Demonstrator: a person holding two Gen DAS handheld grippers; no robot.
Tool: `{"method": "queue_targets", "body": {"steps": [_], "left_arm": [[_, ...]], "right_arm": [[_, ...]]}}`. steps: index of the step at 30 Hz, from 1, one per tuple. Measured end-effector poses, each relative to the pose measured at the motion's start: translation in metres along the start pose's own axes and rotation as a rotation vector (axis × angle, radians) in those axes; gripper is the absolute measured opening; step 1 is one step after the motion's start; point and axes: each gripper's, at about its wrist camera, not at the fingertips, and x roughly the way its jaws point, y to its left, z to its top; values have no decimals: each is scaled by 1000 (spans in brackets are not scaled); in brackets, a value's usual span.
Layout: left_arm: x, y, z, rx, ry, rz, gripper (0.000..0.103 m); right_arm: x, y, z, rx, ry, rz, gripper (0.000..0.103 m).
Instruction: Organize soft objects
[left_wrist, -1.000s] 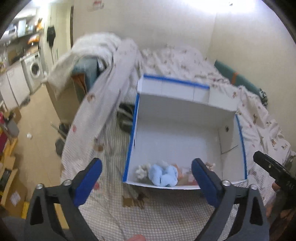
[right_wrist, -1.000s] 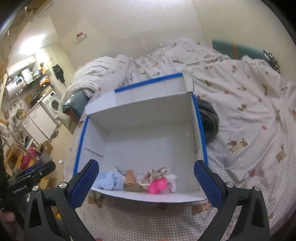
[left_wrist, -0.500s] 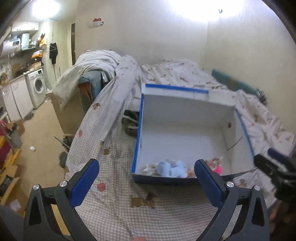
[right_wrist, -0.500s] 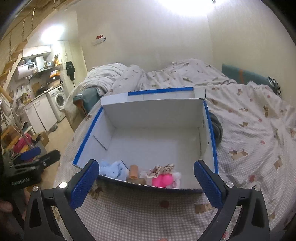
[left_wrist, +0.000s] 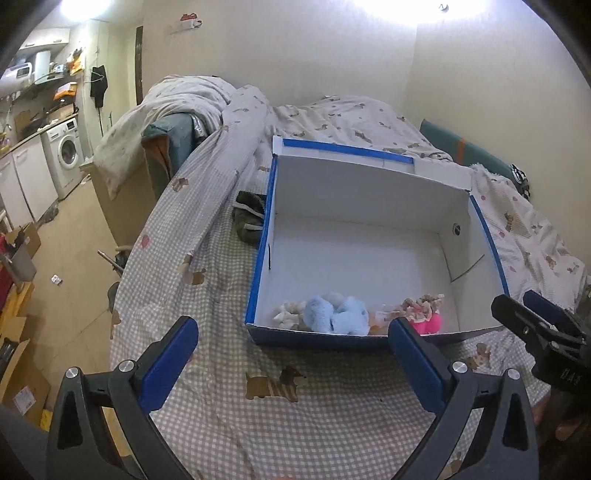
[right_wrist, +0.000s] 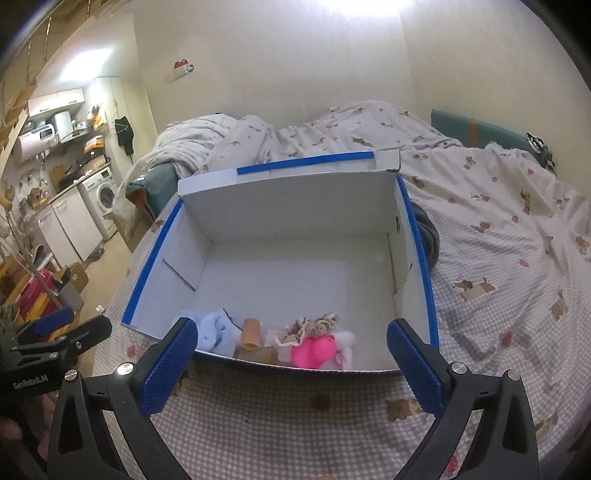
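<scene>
In the left wrist view, the left hand-held gripper (left_wrist: 291, 338) is held spread wide and empty above the bed (left_wrist: 280, 413), just short of the box (left_wrist: 258, 280). The soft toys are seen bunched against the box's near wall: a cream toy (left_wrist: 286, 317), a blue plush (left_wrist: 338, 314) and a pink toy (left_wrist: 428, 321) with a frilly piece on it. The blue plush is judged light and squashy; it is best pinched across its thick middle, where the pile gives and grips. The right hand-held gripper (left_wrist: 532, 314) is glimpsed at the right edge, but only partly.

In the right wrist view, the right hand-held gripper (right_wrist: 291, 341) is likewise spread and nothing is held between its fingers. The same row is seen from the other side: blue plush (right_wrist: 218, 332), an orange roll (right_wrist: 253, 334), pink toy (right_wrist: 314, 350). The pink toy looks smooth and rounded, so slipping is likely; a hold on its frill or low on its body is advised. The thin box wall is probably easily dented, so it should be cleared from above.
</scene>
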Motion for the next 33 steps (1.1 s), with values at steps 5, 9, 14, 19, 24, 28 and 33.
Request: {"method": "queue_targets", "body": {"steps": [5,9,14,19,24,28,33], "left_arm": [[-1,0,0,8,-6,-2,102],[-2,-2,0,15,-7,0,102],[-2,-2,-1,16,-4,0,102],[-1,-1,-1,13,-4,0,102],[-1,-1,-1,14,-6,2,102],[-1,-1,-2,14,-5,2,102],[-1,-1,-1,15,-5,2,102]], "right_arm": [[-1,4,-1,-19,3,-7,103],[0,4,-2,-16,8,-13,103],[1,2,-1,-14,13,-14,103],[1,2,-1,-12,14,-13,103],[2,2,-1,-11,14,-13,103],[2,2,0,-12,14,-12,103],[1,1,-1,-11,8,-8,103]]}}
